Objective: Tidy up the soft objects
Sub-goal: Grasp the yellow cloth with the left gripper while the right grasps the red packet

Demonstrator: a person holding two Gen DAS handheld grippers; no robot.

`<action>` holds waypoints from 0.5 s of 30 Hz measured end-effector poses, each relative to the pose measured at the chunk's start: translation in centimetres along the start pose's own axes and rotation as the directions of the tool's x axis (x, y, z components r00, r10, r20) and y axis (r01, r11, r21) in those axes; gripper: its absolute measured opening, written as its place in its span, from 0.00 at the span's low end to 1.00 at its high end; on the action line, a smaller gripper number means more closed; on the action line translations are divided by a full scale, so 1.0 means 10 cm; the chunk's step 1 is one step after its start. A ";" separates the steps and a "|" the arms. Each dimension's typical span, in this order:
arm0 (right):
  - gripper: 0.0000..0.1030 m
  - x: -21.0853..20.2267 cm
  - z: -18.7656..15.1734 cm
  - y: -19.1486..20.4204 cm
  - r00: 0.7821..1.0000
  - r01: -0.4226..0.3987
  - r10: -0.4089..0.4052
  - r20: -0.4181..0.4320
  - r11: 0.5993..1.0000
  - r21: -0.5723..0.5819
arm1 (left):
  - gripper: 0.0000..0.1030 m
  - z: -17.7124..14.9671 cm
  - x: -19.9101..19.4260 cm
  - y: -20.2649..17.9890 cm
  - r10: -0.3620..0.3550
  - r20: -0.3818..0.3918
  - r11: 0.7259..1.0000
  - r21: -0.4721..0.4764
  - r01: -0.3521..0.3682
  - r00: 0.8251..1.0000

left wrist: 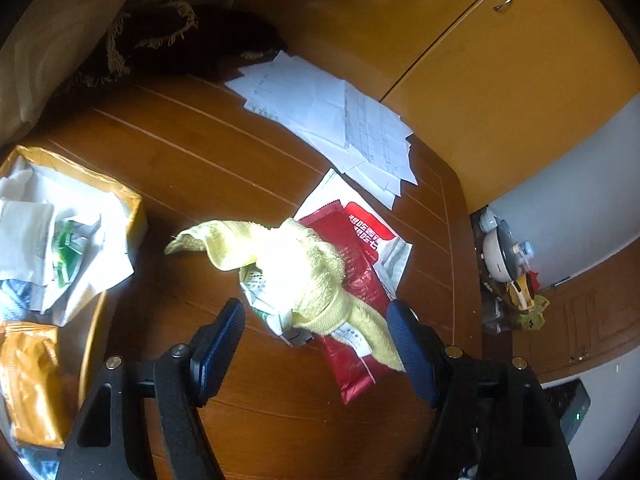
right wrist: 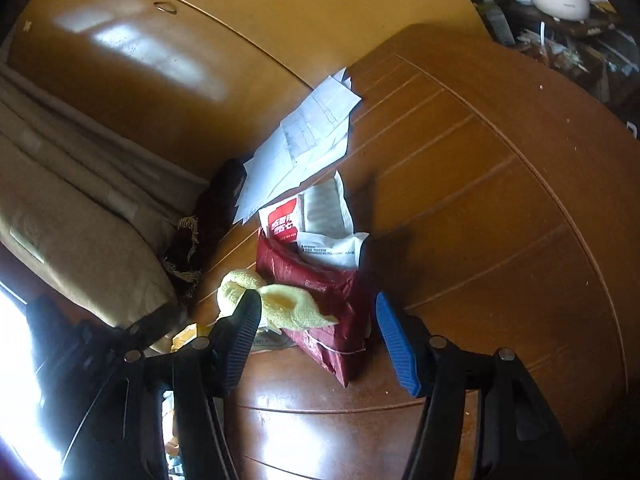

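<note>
One yellow towel (left wrist: 304, 276), one red packet (left wrist: 360, 280), one stack of white papers (left wrist: 340, 128), one dark fringed cloth (left wrist: 180, 40), two cupboard handles (left wrist: 503, 3), two tools, both spread wide.

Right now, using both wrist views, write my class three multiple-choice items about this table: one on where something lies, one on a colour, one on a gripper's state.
1. Where does the yellow towel lie?
A. partly over the red packet
B. on the sheets of paper
C. inside the cabinet

2. What colour is the table?
A. white
B. reddish-brown wood
C. grey

3. How are the fingers of the left gripper?
A. shut on the towel
B. shut on nothing
C. open, one finger on each side of the towel's near end

Key:
1 A, the towel drapes across the red packet, clear of the sheets of paper.
2 B, its planks show reddish-brown grain.
3 C, a wide gap separates the fingers; the right gripper is open too.
</note>
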State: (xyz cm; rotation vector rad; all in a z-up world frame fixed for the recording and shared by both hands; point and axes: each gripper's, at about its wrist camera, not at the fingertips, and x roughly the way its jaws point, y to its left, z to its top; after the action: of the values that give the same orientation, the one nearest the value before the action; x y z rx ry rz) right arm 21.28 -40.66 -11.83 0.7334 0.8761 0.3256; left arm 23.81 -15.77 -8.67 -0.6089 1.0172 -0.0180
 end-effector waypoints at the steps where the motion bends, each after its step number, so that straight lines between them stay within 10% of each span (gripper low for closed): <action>1: 0.58 0.00 0.00 0.00 1.000 -0.011 0.011 -0.003 1.000 0.004 | 0.74 0.04 0.08 -0.01 0.017 -0.008 1.000 -0.019 -0.017 1.000; 7: 0.58 0.00 -0.03 -0.01 0.998 -0.040 0.041 -0.039 0.999 0.012 | 0.68 0.15 0.39 -0.14 0.095 -0.008 0.995 -0.015 -0.095 0.995; 10: 0.58 -0.01 -0.05 0.00 0.998 -0.045 0.045 -0.045 0.999 0.013 | 0.44 0.11 0.44 -0.07 0.138 -0.011 0.990 -0.011 -0.138 0.990; 15: 0.58 -0.05 -0.06 0.00 0.999 -0.031 0.031 -0.016 0.999 0.011 | 0.36 0.01 0.23 0.10 0.014 -0.020 1.000 -0.026 -0.014 1.000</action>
State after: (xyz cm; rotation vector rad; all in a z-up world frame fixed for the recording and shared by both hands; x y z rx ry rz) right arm 20.50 -40.73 -11.77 0.7554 0.8827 0.3548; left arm 24.81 -15.55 -10.91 -0.6267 1.0424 0.0019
